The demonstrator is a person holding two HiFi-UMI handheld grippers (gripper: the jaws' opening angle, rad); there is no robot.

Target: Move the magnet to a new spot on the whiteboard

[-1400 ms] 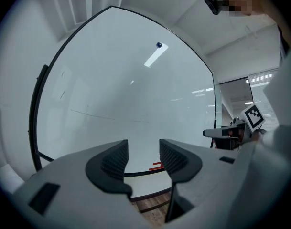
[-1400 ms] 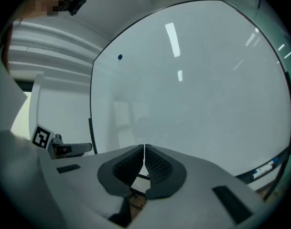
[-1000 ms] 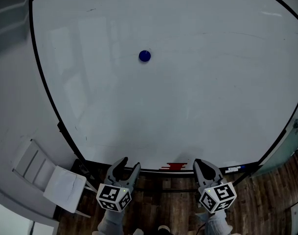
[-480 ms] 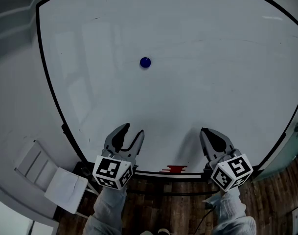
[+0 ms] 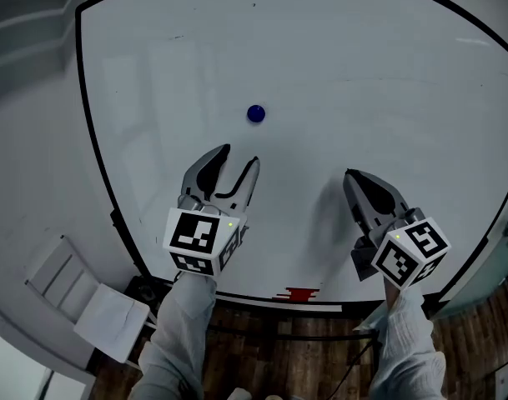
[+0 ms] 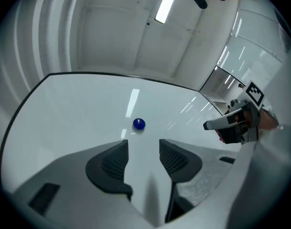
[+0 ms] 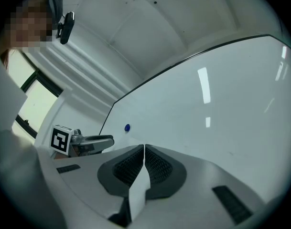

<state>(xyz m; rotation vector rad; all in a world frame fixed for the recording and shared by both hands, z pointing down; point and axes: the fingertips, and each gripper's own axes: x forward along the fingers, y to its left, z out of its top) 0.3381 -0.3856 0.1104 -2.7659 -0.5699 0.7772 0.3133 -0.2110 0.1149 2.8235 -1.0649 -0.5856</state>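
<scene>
Two handheld grippers are raised in front of a whiteboard (image 5: pixel 387 82), where a single round blue magnet (image 5: pixel 255 113) sits on the white surface, left of the board's centre in the head view. The magnet lies just beyond the tips of the left gripper (image 5: pixel 239 155), above them and a little to the right, with clear board between magnet and tips. In the left gripper view it appears ahead of the gap between the jaws, nearer the left jaw's line, untouched. The left gripper's jaws stand well apart with nothing but bare board showing between them. That gripper points up the board towards the magnet, its marker cube (image 5: pixel 202 240) facing the head camera and a grey sleeve (image 5: pixel 183 332) running down behind it.

The right gripper (image 5: pixel 351 176) is held lower and well to the right of the magnet. Its jaws are pressed together and hold nothing, as the right gripper view shows. It too points up the board, angled slightly left, with its own marker cube (image 5: pixel 410 252) turned outward to the right. A small red object (image 5: pixel 301 292) lies at the whiteboard's bottom edge between the two arms, above a wooden floor (image 5: pixel 304 357).
</scene>
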